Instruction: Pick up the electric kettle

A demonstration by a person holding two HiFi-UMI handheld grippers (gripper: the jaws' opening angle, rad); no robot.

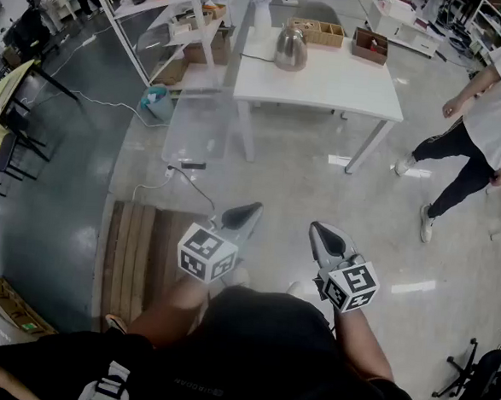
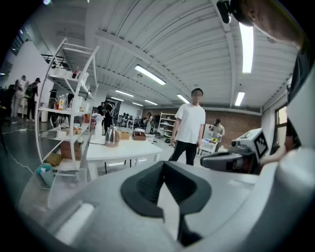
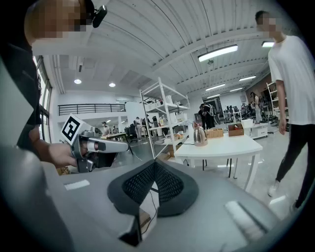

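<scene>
The steel electric kettle stands at the far edge of a white table, well ahead of me across open floor. It also shows small in the left gripper view and the right gripper view. My left gripper and right gripper are held side by side close to my body, both aimed toward the table and far short of it. The left gripper's jaws are shut with nothing between them. The right gripper's jaws are shut and empty too.
A person in a white shirt stands right of the table. Two boxes sit behind the kettle. White shelving, a clear bin and a teal bucket are left of the table. A wooden pallet lies near my left.
</scene>
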